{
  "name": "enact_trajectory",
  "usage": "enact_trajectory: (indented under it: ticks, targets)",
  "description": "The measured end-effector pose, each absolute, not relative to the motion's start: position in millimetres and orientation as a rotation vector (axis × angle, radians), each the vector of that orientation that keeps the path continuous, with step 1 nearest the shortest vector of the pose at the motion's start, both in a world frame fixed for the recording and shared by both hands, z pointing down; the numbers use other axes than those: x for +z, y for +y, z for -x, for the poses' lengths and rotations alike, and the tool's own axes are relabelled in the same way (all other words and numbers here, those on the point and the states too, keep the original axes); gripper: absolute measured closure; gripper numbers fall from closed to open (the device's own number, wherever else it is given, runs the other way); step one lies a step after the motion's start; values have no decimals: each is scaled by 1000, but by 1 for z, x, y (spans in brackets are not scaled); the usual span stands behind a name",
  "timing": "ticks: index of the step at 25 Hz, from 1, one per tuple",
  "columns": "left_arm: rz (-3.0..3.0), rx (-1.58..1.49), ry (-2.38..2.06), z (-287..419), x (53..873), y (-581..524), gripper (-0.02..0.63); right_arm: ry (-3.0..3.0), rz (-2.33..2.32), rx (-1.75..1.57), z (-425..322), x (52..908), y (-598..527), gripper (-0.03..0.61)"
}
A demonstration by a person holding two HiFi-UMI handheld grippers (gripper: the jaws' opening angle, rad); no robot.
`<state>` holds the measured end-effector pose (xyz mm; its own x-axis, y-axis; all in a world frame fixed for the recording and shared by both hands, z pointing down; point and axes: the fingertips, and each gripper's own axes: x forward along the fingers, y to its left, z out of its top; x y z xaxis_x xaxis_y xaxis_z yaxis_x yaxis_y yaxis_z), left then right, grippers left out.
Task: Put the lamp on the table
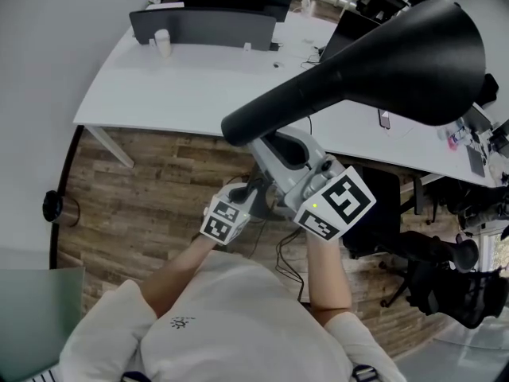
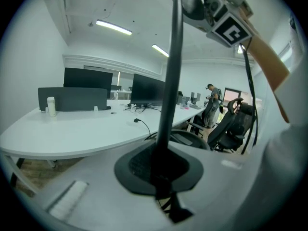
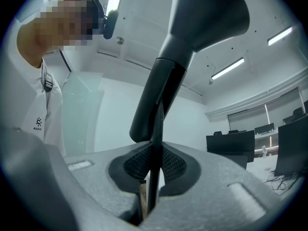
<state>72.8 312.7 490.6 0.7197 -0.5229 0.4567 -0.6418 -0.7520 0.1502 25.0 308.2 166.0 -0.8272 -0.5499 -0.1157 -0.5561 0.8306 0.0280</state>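
the lamp (image 1: 382,62) is up in the air over the wooden floor (image 1: 143,189), short of the white counter (image 1: 183,94), its thin stem (image 2: 168,90) roughly upright. both jaws are closed on that stem, the right gripper (image 1: 274,150) just under the shade, the left gripper (image 1: 253,196) lower; the counter lies ahead of both

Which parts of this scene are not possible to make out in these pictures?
Base of the lamp: in no view; in the left gripper view, the left gripper itself hides the pole below its grip.
Shade rim: right gripper view, cut off at the top edge.
White item on the table: head view, too small.
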Motion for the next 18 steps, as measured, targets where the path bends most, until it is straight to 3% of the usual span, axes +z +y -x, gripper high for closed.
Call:
enact_trajectory:
  ticks: [18]
  targets:
    - [-2604, 557, -864, -69, 503, 244, 603, 2956, 962, -56, -17, 181, 223, 558]
